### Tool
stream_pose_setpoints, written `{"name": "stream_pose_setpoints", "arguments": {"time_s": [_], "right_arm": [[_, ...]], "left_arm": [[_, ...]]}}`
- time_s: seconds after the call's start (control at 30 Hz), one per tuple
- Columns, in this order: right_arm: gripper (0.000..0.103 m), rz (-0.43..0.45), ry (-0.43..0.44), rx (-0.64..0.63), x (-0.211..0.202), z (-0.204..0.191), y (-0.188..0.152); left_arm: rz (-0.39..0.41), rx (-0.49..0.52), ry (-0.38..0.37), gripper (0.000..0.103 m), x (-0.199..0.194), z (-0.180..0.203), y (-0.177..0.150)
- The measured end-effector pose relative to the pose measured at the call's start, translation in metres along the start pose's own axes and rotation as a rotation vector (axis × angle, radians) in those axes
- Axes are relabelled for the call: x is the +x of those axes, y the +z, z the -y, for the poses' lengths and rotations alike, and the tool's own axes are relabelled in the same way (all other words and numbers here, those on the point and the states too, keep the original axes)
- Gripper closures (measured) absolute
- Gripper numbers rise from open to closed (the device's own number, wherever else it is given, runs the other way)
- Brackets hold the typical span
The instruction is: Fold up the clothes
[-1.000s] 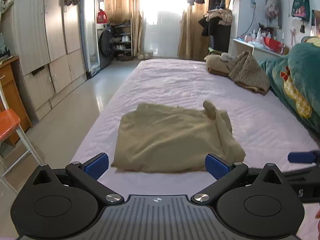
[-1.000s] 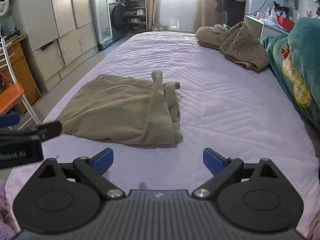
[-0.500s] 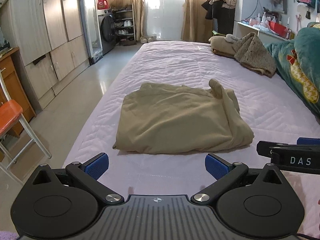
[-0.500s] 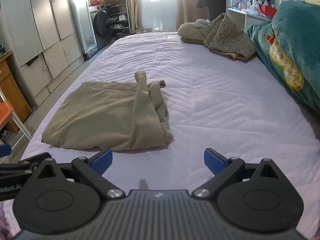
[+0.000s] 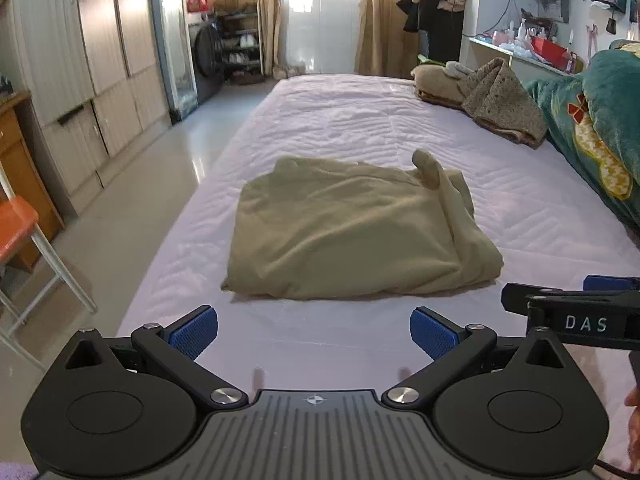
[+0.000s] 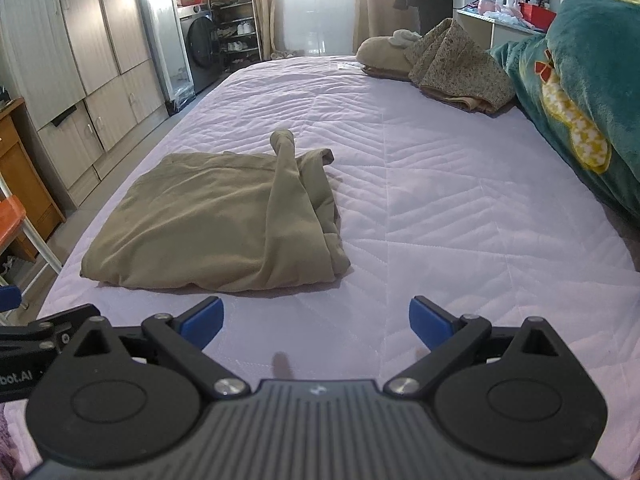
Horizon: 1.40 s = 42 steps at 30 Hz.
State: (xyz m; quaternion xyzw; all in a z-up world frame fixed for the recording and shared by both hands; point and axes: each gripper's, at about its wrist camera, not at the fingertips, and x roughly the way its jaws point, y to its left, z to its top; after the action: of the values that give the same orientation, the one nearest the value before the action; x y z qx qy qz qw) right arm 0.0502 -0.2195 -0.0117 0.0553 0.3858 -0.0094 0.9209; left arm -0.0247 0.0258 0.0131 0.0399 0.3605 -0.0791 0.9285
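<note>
Over the last second both grippers had drawn back from the khaki garment (image 5: 352, 236) and tipped down toward the lilac bedspread (image 5: 360, 112), so more bare quilt lay between tools and cloth; this looked like a pause between folds, not a grasp. The left gripper (image 5: 313, 332) and the right gripper (image 6: 316, 322) both had jaws wide apart, holding nothing. The garment lay partly folded near the bed's left edge, one sleeve ridge (image 6: 292, 184) standing up along its right side. Its underlayers and far hem were hidden, and the person's hand was cut off at the frame edge
</note>
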Motion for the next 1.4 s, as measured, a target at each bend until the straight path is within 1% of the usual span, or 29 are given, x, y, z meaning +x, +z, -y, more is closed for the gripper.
{"name": "stream_pose_setpoints", "arguments": {"time_s": [0.1,0.23,0.33,0.43,0.53,0.6,0.87,1.03,1.4], "right_arm": [[0.003,0.004,-0.002,-0.003,-0.001,-0.001,0.000],[0.003,0.008,-0.003,-0.009,-0.003,-0.002,0.000],[0.003,0.003,-0.004,-0.017,-0.002,-0.002,-0.001],[0.003,0.001,-0.002,-0.023,-0.003,-0.002,0.000],[0.002,0.001,-0.005,-0.028,-0.003,-0.003,0.000],[0.002,-0.003,-0.002,-0.030,-0.002,-0.003,-0.001],[0.002,-0.020,0.003,-0.040,0.001,-0.005,-0.001],[0.002,-0.033,0.007,-0.034,0.003,-0.003,-0.003],[0.002,-0.057,0.025,-0.028,0.007,-0.002,-0.004]], "left_arm": [[-0.002,-0.007,0.001,0.000,0.001,-0.001,-0.001],[-0.011,-0.012,0.022,0.000,0.003,-0.003,0.000],[-0.002,-0.005,0.031,0.000,0.002,-0.001,0.001],[-0.017,-0.005,0.052,0.000,0.004,0.001,0.003],[-0.012,-0.014,0.060,0.000,0.003,-0.001,0.003],[-0.014,-0.020,0.078,0.000,0.004,-0.002,0.003],[-0.014,0.010,0.109,0.000,0.003,0.003,0.003],[-0.021,-0.001,0.091,0.000,0.005,0.003,0.001],[-0.033,0.013,0.075,0.000,0.009,0.006,-0.003]]}}
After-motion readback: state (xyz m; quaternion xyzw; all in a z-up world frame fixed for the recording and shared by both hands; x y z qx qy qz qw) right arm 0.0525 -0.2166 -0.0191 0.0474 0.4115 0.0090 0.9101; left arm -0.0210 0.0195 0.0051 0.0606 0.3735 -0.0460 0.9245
